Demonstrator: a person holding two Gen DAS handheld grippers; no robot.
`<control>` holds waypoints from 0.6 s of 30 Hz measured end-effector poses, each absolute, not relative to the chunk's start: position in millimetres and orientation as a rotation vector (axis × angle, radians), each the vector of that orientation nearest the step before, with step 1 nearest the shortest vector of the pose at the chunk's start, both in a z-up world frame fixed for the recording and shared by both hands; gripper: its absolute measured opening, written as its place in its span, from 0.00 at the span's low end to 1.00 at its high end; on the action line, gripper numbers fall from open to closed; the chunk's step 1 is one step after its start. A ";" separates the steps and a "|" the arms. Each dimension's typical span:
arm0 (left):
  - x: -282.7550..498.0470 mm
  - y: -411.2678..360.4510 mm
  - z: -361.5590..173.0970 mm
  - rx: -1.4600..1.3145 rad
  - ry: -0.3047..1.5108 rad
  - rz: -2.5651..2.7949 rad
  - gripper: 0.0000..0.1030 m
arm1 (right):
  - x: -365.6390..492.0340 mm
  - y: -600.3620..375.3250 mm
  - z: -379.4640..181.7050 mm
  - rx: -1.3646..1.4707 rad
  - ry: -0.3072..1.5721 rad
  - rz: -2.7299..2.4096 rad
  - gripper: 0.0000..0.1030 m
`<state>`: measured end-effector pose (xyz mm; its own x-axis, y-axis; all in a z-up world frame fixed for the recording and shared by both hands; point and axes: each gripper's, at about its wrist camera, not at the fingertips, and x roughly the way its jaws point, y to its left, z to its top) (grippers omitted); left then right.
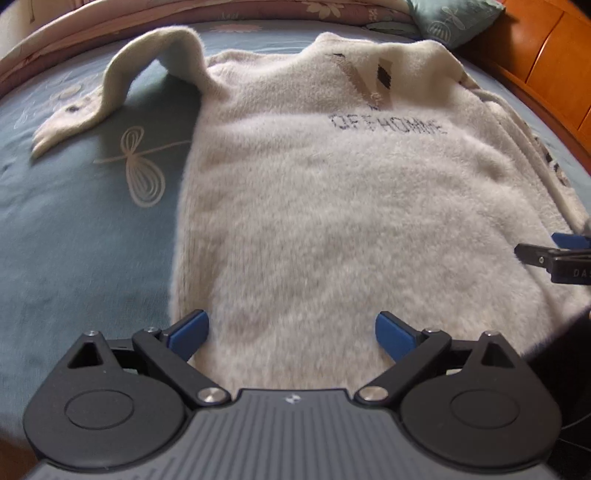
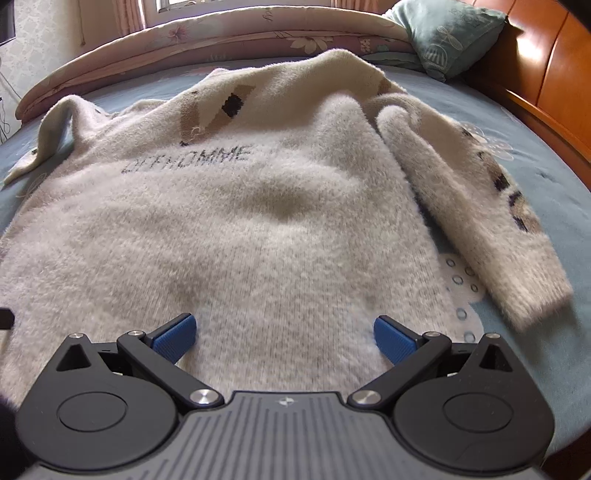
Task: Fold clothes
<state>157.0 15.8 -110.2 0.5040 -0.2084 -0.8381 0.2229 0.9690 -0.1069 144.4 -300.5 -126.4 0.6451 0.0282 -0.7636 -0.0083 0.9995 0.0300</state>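
I see bare bedsheet (image 1: 74,229) left of the sweater (image 1: 314,206); the wooden headboard (image 2: 546,74) and pillow (image 2: 447,33) block the far right.

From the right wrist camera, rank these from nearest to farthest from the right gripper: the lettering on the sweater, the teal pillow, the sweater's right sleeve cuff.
From the right gripper, which is open over the sweater's hem:
1. Right sleeve cuff, low on the right, lying on the bedsheet.
2. Lettering, mid-chest, up and left.
3. Teal pillow, far top right by the wooden headboard.
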 end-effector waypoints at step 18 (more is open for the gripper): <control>145.2 7.9 -110.7 -0.232 1.059 -0.282 0.95 | 135.2 -281.2 -111.7 0.385 0.965 0.161 1.00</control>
<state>145.2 7.9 -110.7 0.4597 -0.3371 -0.8216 0.1158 0.9400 -0.3209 135.2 -281.2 -111.7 0.5643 0.3024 -0.7682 0.0362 0.9205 0.3890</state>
